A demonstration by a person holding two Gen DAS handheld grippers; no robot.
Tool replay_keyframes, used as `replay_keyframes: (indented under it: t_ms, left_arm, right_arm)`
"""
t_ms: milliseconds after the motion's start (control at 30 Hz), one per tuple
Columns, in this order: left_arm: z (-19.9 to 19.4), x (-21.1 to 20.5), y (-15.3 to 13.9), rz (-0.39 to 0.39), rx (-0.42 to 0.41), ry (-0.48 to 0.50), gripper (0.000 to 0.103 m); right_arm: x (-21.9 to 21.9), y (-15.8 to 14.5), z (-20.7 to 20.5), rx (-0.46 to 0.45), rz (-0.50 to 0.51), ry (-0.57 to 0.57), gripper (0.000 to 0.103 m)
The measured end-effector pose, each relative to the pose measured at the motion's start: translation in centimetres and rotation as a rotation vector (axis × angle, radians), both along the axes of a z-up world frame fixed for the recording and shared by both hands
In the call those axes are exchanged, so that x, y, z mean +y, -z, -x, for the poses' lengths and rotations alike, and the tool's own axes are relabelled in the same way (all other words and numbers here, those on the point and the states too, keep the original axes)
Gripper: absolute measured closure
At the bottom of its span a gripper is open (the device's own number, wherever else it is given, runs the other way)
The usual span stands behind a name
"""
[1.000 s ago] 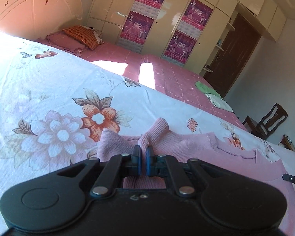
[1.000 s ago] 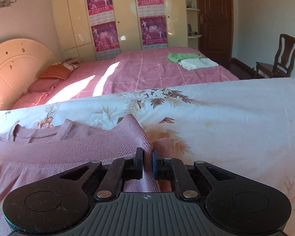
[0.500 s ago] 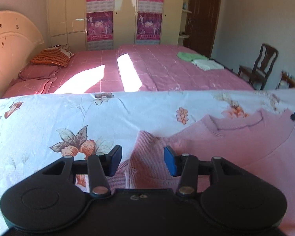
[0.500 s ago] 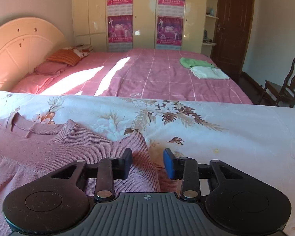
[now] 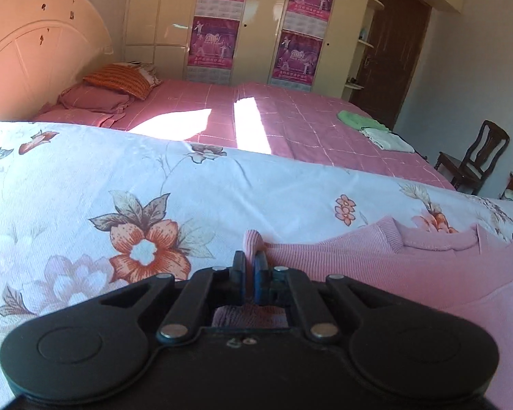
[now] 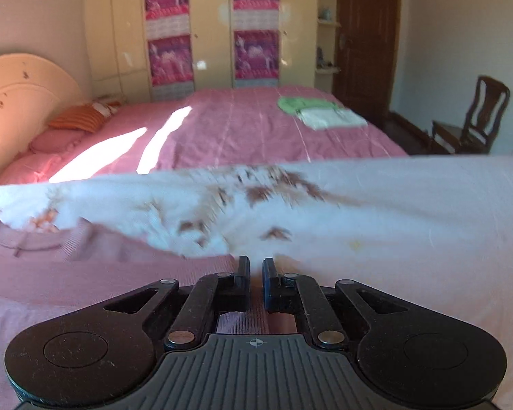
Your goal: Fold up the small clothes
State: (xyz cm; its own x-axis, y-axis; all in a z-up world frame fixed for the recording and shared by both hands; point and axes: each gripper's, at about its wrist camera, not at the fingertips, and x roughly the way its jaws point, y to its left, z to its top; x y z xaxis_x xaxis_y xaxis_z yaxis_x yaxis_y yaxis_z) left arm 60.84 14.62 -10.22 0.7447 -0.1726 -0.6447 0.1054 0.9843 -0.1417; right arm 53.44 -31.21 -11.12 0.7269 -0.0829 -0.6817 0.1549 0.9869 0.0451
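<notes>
Left wrist view: left gripper (image 5: 249,275) angled down at the bed, jaws pinched together on a bunched fold of the pink sweater (image 5: 410,273); a nub of ribbed knit sticks up just beyond the blue pads (image 5: 238,273). Sweater lies flat on the floral sheet (image 5: 119,198), collar to the right of the pinch, body running off the right edge.

Right wrist view: right gripper (image 6: 255,275) also tilted down, jaws clamped on the knit at the sweater's (image 6: 85,273) right edge, fabric visible in the narrow gap between the fingers. Frame is motion-blurred, so sheet (image 6: 393,212) pattern is smeared.

Readable text: purple calendar posters (image 5: 213,46) on the wardrobe (image 5: 160,7) show "2010" in the left view; smaller lines too fine to read. In the right view the posters are too blurred to read.

Versus earlier frames: both grippers were pinching knit a second ago, stood wide apart over it half a second ago, and both jaw pairs have just been closing back onto the fabric. Left grip point now sits nearer the sweater's left edge, and the left camera has rolled again, horizon tilted. Right view sits lower than half a second ago, closer to the sheet.

Background: pink bed (image 5: 290,119) behind, folded green (image 5: 357,119) and white (image 5: 386,138) cloths on it, orange pillow (image 5: 119,80) by the headboard (image 5: 34,54), wooden chair (image 5: 475,157) at right.
</notes>
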Motion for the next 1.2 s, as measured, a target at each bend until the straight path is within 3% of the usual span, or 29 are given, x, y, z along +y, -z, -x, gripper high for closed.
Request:
replay_keyframes:
  t_ms: [67, 133, 167, 200, 233, 333, 433, 467, 500, 533, 567, 600, 667, 767, 867, 1067, 1200]
  left_arm:
    - [0.0, -0.8, -0.1, -0.063, -0.009, 0.005, 0.092]
    - [0.6, -1.0, -0.6, -0.124, -0.030, -0.013, 0.066]
    - [1.2, -1.0, -1.2, -0.156, -0.050, -0.033, 0.037]
    - [3.0, -1.1, -2.3, -0.178, -0.123, -0.039, 0.025]
    - [4.7, -1.0, -3.2, -0.153, -0.176, -0.010, 0.025]
    - [8.6, -2.7, -4.5, -0.031, -0.196, 0.110, 0.026]
    - [11.3, -7.0, -3.7, -0.047, -0.181, 0.240, 0.025]
    - [11.8, -7.9, -3.3, -0.057, -0.175, 0.263, 0.023]
    - [12.0, -8.9, -2.2, -0.088, -0.148, 0.278, 0.023]
    - [11.7, -9.3, -1.1, -0.126, -0.098, 0.266, 0.023]
    - [11.4, -9.0, 0.0, -0.149, -0.051, 0.247, 0.023]
    - [11.4, -8.0, 0.6, -0.118, -0.044, 0.226, 0.022]
    - [11.7, -5.0, 0.5, -0.027, -0.029, 0.163, 0.025]
    - [13.8, -2.3, -0.9, 0.009, -0.072, 0.113, 0.025]
    - [15.8, -1.7, -1.5, 0.016, -0.087, 0.118, 0.025]
    - [17.7, -7.8, -1.6, -0.024, -0.096, 0.196, 0.025]
    - [18.3, -11.7, -0.7, -0.127, -0.078, 0.240, 0.027]
  right_arm:
    - [-0.6, -0.2, 0.0, 0.008, -0.005, 0.008, 0.103]
    - [-0.5, -1.1, 0.3, -0.013, 0.010, -0.010, 0.103]
    - [-0.4, -2.3, 1.2, -0.071, 0.002, -0.025, 0.103]
    - [-0.1, -3.2, 1.9, -0.108, -0.002, -0.046, 0.103]
    - [0.4, -4.1, 2.7, -0.128, -0.004, -0.073, 0.102]
    - [4.0, -5.1, 5.0, -0.111, -0.036, -0.276, 0.094]
    - [8.4, -3.7, 6.3, -0.048, -0.045, -0.430, 0.092]
    - [9.5, -2.9, 6.4, -0.024, -0.045, -0.443, 0.068]
    - [10.4, -2.1, 6.7, -0.007, -0.009, -0.438, 0.021]
    - [11.0, -1.2, 6.9, -0.013, 0.049, -0.408, 0.014]
    - [10.4, -0.3, 6.9, -0.009, 0.048, -0.370, 0.015]
    - [9.6, -0.2, 6.9, -0.002, 0.003, -0.333, 0.017]
    - [8.2, -0.6, 7.3, 0.002, -0.019, -0.283, 0.032]
    - [7.3, -2.5, 9.3, -0.025, -0.009, -0.265, 0.042]
    - [7.0, -4.2, 12.2, -0.063, -0.094, -0.302, 0.043]
    - [14.9, -3.9, 16.4, -0.066, -0.147, -0.447, 0.044]
    - [19.4, -2.9, 17.5, -0.030, -0.143, -0.504, 0.044]
